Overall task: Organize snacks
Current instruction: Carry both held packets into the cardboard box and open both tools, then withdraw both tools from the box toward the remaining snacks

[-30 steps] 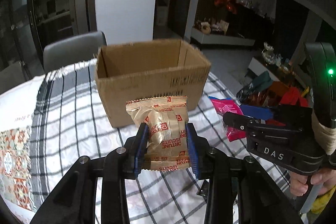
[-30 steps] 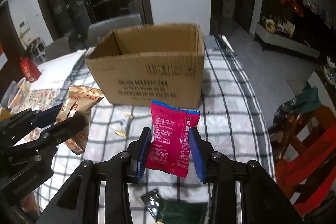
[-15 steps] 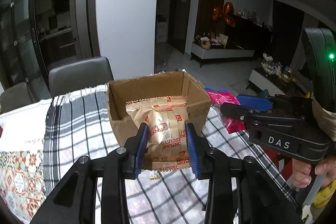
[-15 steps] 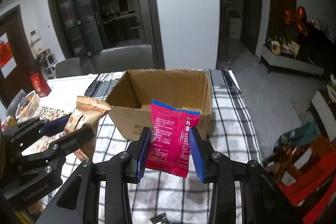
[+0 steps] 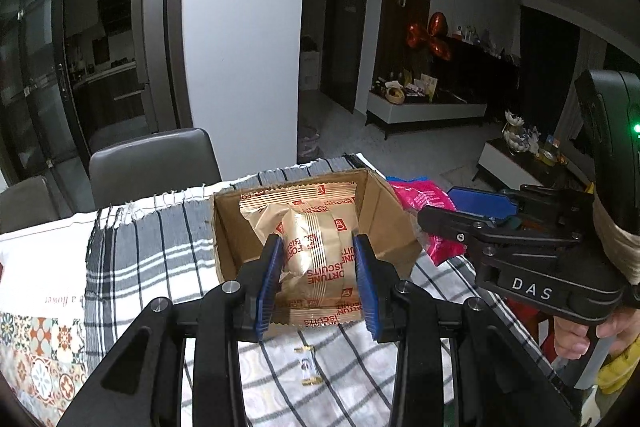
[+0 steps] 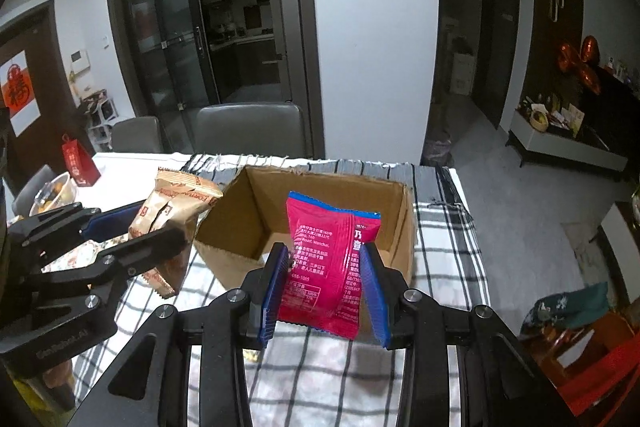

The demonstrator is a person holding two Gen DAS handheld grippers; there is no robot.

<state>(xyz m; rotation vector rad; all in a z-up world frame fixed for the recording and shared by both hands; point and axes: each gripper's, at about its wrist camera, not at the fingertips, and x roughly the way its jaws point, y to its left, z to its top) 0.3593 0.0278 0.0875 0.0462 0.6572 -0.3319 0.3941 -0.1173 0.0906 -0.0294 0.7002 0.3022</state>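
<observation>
An open cardboard box (image 5: pixel 386 211) (image 6: pixel 240 227) stands on the checked tablecloth. My left gripper (image 5: pixel 319 283) is shut on a gold Fortune Biscuits packet (image 5: pixel 316 251), held above the table just before the box's near side. From the right wrist view that gripper (image 6: pixel 132 239) and packet (image 6: pixel 172 207) are left of the box. My right gripper (image 6: pixel 324 295) is shut on a red snack packet (image 6: pixel 328 267), raised in front of the box opening. In the left wrist view it (image 5: pixel 464 215) holds the red packet (image 5: pixel 424 207) right of the box.
Grey chairs (image 5: pixel 156 163) (image 6: pixel 248 127) stand behind the table. A small wrapped item (image 5: pixel 306 371) lies on the checked cloth (image 5: pixel 152 251) near me. A red gift bag (image 6: pixel 80 163) and a food bowl (image 6: pixel 52 191) sit at far left. Red and green things (image 6: pixel 580 311) lie beyond the table's right edge.
Both grippers have risen and now look down into the box from higher up. Each still holds its packet; the box looks smaller and lower in view.
</observation>
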